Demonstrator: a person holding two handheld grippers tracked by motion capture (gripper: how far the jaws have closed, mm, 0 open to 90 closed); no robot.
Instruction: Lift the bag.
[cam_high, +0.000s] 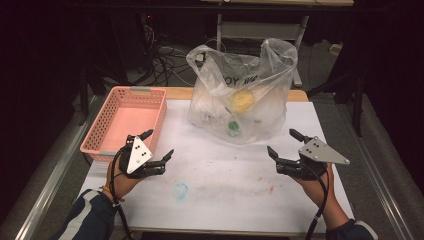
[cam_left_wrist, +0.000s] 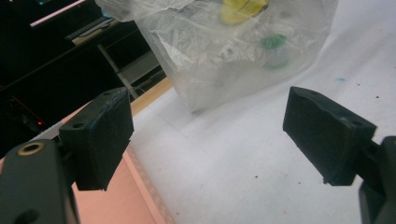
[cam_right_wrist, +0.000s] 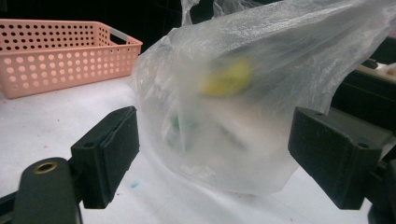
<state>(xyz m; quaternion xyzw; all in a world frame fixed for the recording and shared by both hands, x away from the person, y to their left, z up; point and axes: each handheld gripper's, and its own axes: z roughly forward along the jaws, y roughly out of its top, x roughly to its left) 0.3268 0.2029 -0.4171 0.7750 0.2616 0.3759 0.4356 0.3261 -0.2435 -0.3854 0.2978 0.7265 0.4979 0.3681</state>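
Bag of clear plastic stands near the table's far edge, about midway along it, its handles rising upright and its mouth open toward the top, so its long axis runs up from the tabletop. Inside show something yellow and something green; the rest is too blurred to tell. Both grippers hover over the near half, jaws spread wide and holding nothing. The right gripper looks nearer and faces the bag squarely; the left gripper sits beside the pink basket at the left edge.
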